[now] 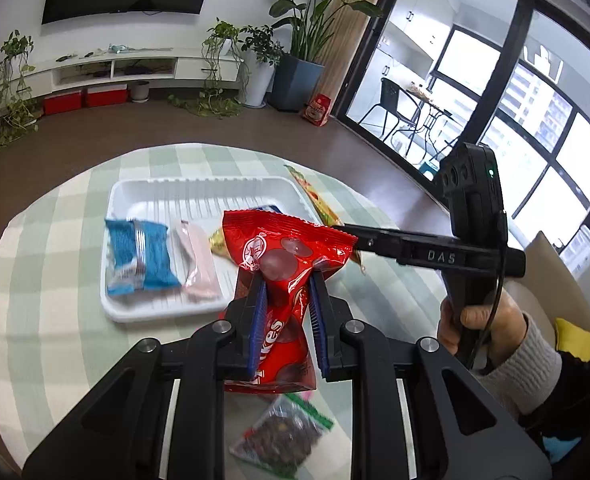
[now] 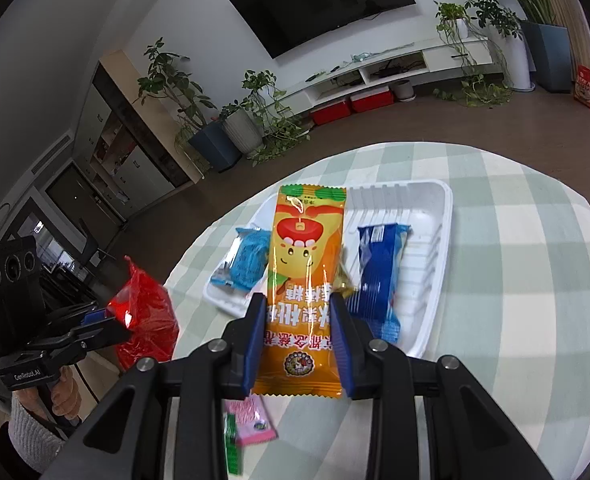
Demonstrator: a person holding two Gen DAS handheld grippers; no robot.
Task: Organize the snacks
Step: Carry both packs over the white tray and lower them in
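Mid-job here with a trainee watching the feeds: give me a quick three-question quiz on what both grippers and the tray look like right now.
1. True or false: the left gripper is shut on the red snack bag.
2. Which packet does the right gripper hold? A) dark blue B) orange C) pink
3. Fill in: the light blue packet lies inside the white ____.

Key: 1 true; 2 B, the orange packet; 3 tray.
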